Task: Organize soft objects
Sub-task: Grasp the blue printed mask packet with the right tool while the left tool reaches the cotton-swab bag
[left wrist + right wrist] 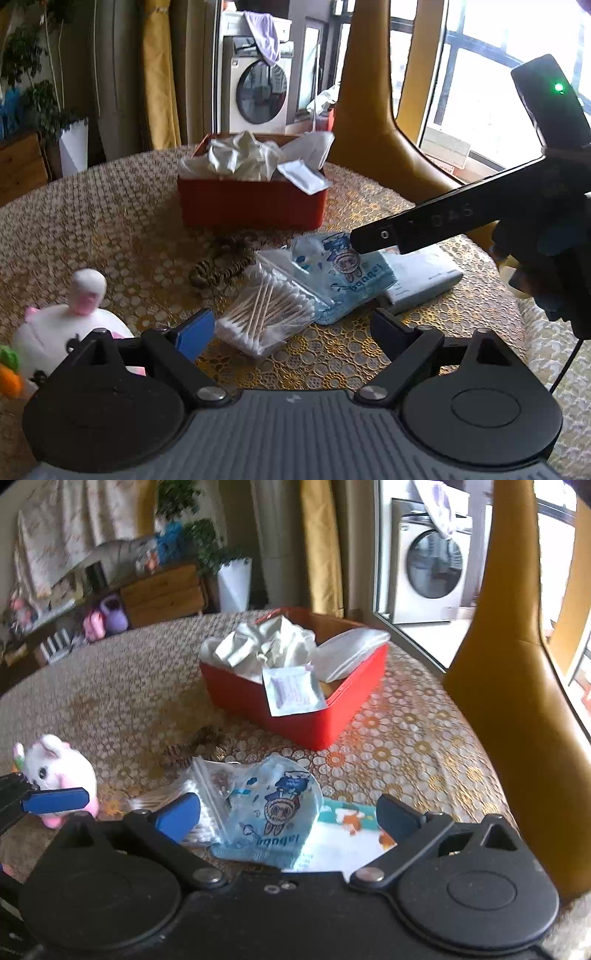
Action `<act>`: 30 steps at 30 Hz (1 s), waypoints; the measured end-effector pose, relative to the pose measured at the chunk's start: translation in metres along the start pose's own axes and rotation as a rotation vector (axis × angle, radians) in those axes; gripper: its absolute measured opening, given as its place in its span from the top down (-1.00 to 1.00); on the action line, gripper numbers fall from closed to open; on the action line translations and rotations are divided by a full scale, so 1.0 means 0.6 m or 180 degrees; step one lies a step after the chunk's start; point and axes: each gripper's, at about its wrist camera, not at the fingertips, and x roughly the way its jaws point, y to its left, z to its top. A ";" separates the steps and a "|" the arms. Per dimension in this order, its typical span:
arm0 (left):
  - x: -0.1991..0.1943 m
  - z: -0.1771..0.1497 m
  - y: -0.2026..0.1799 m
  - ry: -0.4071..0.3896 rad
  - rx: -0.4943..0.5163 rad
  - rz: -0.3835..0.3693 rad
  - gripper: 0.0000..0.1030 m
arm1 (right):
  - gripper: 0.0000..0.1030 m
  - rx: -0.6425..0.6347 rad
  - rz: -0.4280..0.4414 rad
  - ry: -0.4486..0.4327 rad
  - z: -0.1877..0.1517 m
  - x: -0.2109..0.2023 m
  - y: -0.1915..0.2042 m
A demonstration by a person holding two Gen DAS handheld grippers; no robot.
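My left gripper (293, 332) is open, low over a clear zip bag of cotton swabs (266, 310) on the lace tablecloth. Beside the bag lie a blue cartoon pouch (343, 273) and a white tissue pack (421, 277). One of my right gripper's fingers (369, 238) reaches in over the pouch. In the right wrist view my right gripper (288, 816) is open with the blue pouch (277, 805) lying between its fingers, untouched. The swab bag (207, 797) lies to its left and the tissue pack (351, 830) underneath to the right. A red box (295, 709) behind holds crumpled white cloths and packets.
A white and pink plush toy (62, 332) stands at the left, next to my left gripper's blue finger (55, 799). A brown striped cord (221, 266) lies in front of the red box (251, 203). A tan chair back (369, 129) rises at the table's far right edge.
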 end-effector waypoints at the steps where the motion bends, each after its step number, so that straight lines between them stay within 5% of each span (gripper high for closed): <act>1: 0.006 -0.001 0.001 0.0013 -0.0001 0.0018 -0.78 | -0.95 -0.0036 -0.0001 0.0038 0.003 0.013 -0.001; 14: 0.083 -0.005 0.016 0.0124 0.0112 0.0125 -0.78 | -0.78 -0.0125 0.0397 0.0440 0.019 0.116 -0.028; 30: 0.096 -0.021 -0.002 0.0065 0.0503 0.0000 -0.71 | 0.12 -0.0258 0.0733 0.0380 0.013 0.091 -0.016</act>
